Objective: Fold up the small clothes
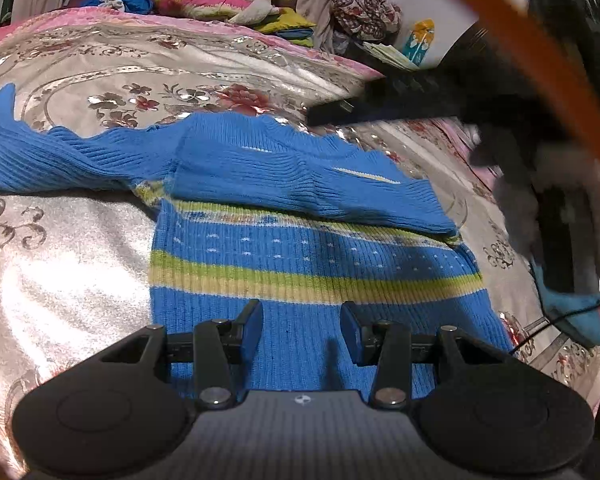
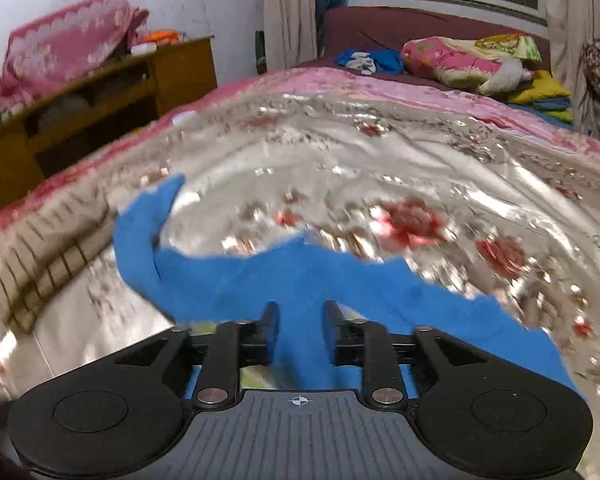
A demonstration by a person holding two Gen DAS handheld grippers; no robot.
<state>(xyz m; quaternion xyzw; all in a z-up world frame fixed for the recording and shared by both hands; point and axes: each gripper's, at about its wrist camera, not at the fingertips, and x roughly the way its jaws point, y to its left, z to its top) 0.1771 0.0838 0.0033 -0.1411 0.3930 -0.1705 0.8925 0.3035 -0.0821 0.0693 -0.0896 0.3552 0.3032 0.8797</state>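
Note:
A small blue knit sweater [image 1: 300, 248] with green and yellow stripes lies flat on the silvery floral bedspread [image 1: 60, 264]. One sleeve is folded across its chest; the other sleeve [image 1: 40, 152] stretches out to the left. My left gripper [image 1: 300, 316] is open and empty, just above the sweater's lower body. My right gripper [image 2: 300, 318] is open and empty over the blue sweater [image 2: 300, 280], in a blurred view. The right gripper's dark body also shows in the left wrist view [image 1: 540, 140], blurred, at the right above the sweater's edge.
A pink-edged bedspread [image 2: 380, 92] covers the bed. Pillows and folded clothes [image 2: 480, 64] lie on a second bed at the back. A wooden shelf [image 2: 100, 92] stands at the left. An orange strap [image 1: 540, 52] crosses the left wrist view's upper right.

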